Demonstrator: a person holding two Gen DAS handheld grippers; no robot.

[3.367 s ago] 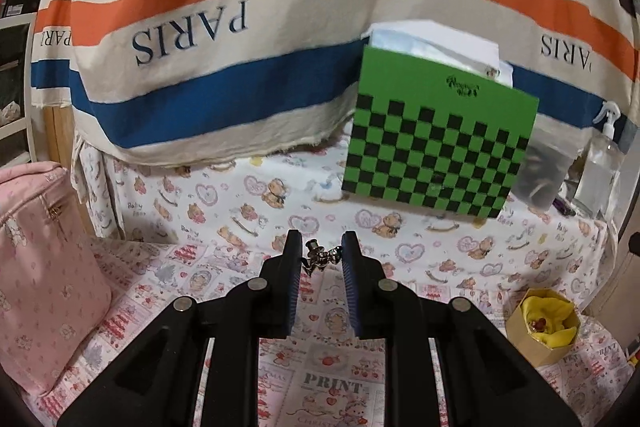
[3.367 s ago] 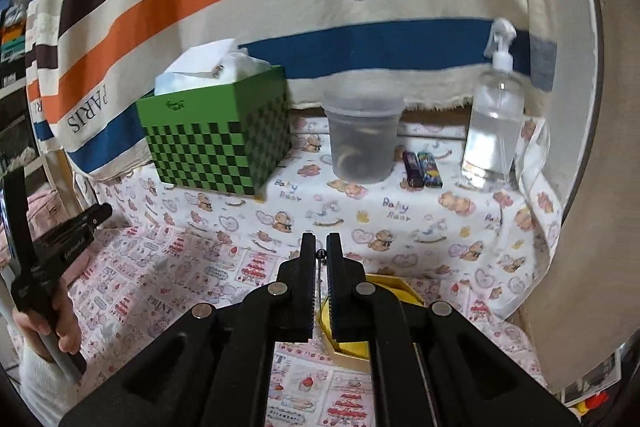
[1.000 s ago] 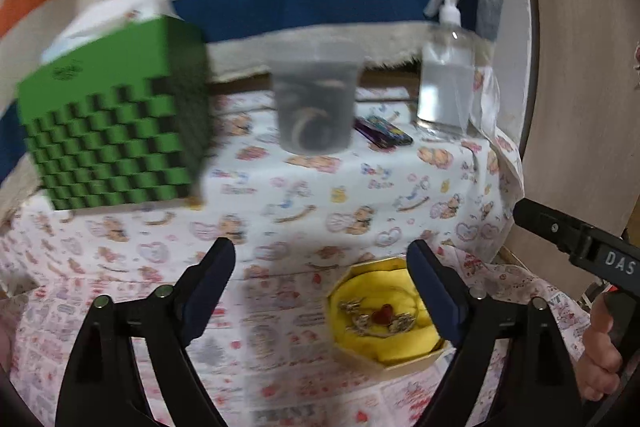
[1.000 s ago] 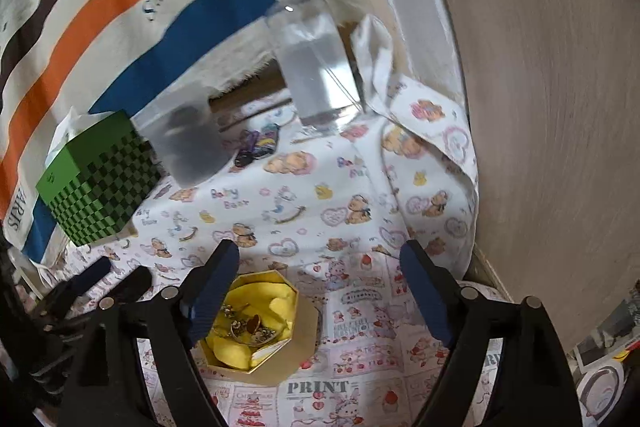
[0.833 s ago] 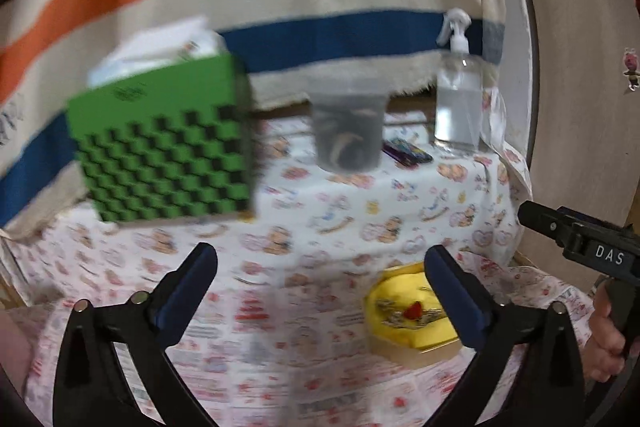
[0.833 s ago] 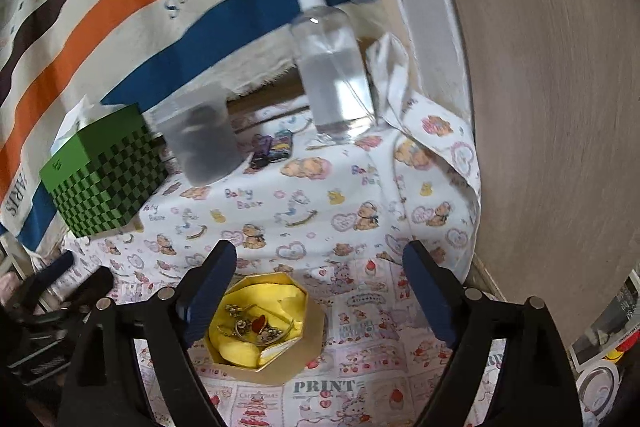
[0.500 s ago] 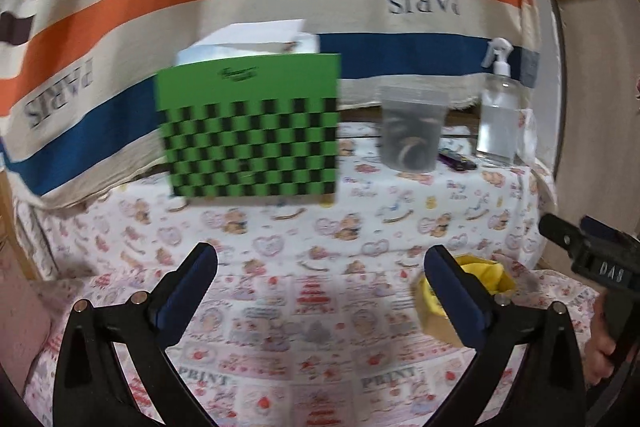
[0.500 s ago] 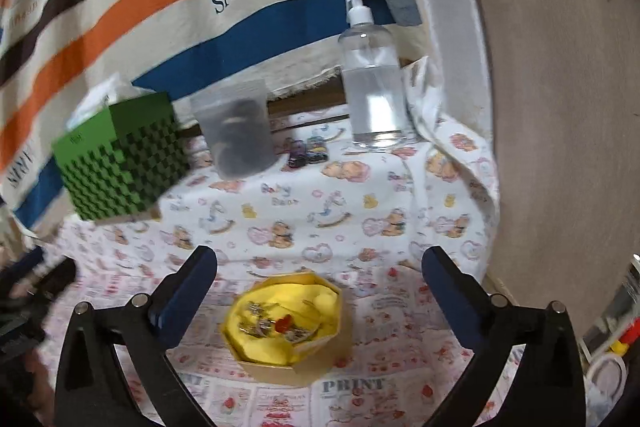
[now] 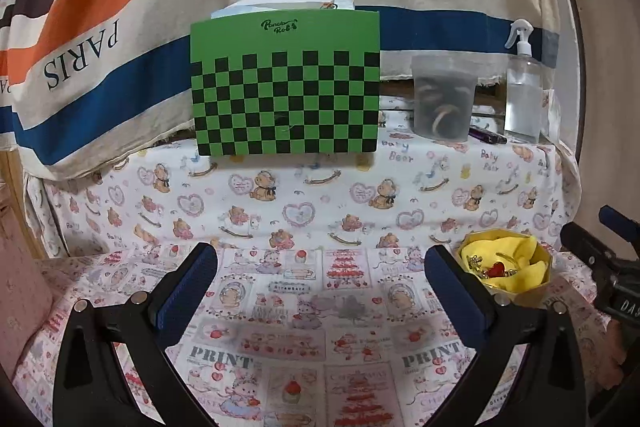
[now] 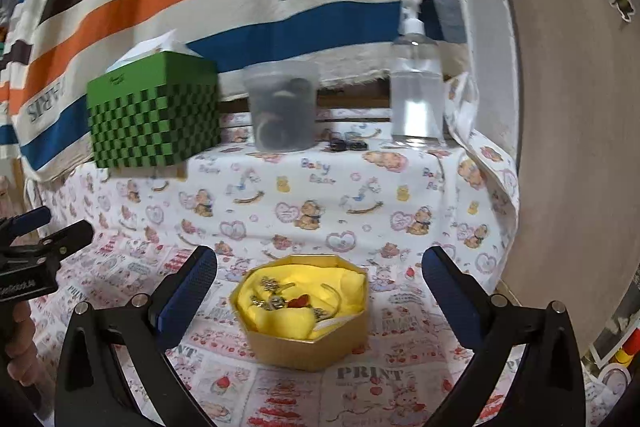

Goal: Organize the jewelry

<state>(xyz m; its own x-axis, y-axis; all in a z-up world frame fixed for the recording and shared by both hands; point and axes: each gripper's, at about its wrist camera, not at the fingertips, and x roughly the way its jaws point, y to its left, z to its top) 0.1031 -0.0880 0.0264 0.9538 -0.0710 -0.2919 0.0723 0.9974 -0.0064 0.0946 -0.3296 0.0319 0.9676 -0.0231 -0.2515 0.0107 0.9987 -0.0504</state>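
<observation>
I saw the gold octagonal box (image 10: pixel 308 341) sitting upright and open on the printed cloth, straight ahead of my right tongs (image 10: pixel 318 277) and centred between their spread tips, untouched. My left tongs (image 9: pixel 320 275) had it just off to their right. It was lined with crumpled yellow fabric (image 10: pixel 348 287). The jewelry (image 10: pixel 280 297) lay in a loose tangle on that lining: small metal pieces, a thin bangle-like loop and a red heart charm (image 9: pixel 496 269).
</observation>
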